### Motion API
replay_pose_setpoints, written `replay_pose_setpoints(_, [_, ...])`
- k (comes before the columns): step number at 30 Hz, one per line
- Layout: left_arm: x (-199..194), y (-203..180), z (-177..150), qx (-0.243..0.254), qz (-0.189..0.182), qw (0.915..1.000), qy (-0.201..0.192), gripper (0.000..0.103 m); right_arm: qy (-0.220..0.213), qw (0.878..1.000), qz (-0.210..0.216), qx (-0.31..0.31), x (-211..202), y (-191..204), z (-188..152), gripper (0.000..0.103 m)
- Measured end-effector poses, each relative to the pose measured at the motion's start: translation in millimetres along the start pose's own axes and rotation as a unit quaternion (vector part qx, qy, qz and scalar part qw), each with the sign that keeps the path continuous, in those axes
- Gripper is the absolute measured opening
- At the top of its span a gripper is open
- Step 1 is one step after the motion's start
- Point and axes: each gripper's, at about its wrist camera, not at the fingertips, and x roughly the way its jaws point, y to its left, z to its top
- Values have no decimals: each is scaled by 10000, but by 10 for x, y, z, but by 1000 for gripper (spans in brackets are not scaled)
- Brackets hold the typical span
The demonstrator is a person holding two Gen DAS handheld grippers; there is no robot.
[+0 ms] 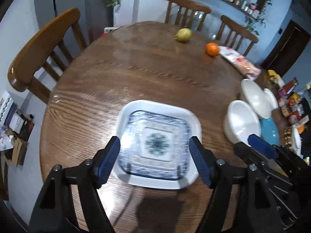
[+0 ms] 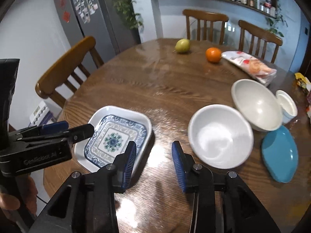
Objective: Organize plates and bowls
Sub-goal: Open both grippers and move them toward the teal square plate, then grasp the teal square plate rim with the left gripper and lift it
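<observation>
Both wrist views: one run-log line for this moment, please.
left hand-held gripper: open over patterned plate nested in white dish | right hand-held gripper: open, empty

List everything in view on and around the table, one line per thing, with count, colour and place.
patterned plate: 1, blue and white, nested in the white square dish.
white square dish: 1, white, on the table's near left.
white bowls: 2, white, right of the dish, the far one tilted.
small cup: 1, white, beside the far bowl.
blue plate: 1, turquoise, table's right edge.
pear: 1, yellow-green, far side.
orange: 1, orange, right of the pear.
snack packet: 1, white and red, right of the orange.
table: 1, brown wood, round.
chairs: 3, brown wood, around the table.
fridge: 1, grey, back left.
left gripper: 1, black with blue pads, open above the plates.
right gripper: 1, same, open over bare table.
</observation>
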Motion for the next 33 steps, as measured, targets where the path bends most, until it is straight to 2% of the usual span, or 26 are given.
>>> replay_pose_setpoints(4, [-80,-294,-43,64,-332,9994,-30,79,-143,9998,-29,149,-222,-238,-92,38])
replay_pose_setpoints(9, [-62,-725,-158,169,-747,9970,108,80,-117,9978,-299,576,-415,-715,-281,39])
replay_pose_setpoints(18, [203,-1672,-430,655,-1391,9862,610,80,-73,9827,-1009,1550,-703,-1751,-640,39])
replay_pose_setpoints(22, [403,-2099,-502,882,-1526,9812,790,80,-120,9762,-1172,1822,-822,-2117,-773,39])
replay_pose_setpoints(28, [768,-2610,-546,859,-1544,9786,1055,80,-72,9633,-1256,2370,-847,-2728,-943,39])
replay_pose_setpoints(33, [954,-2859,-481,764,-1446,9810,1049,79,-13,9614,-986,2568,-674,-3072,-893,39])
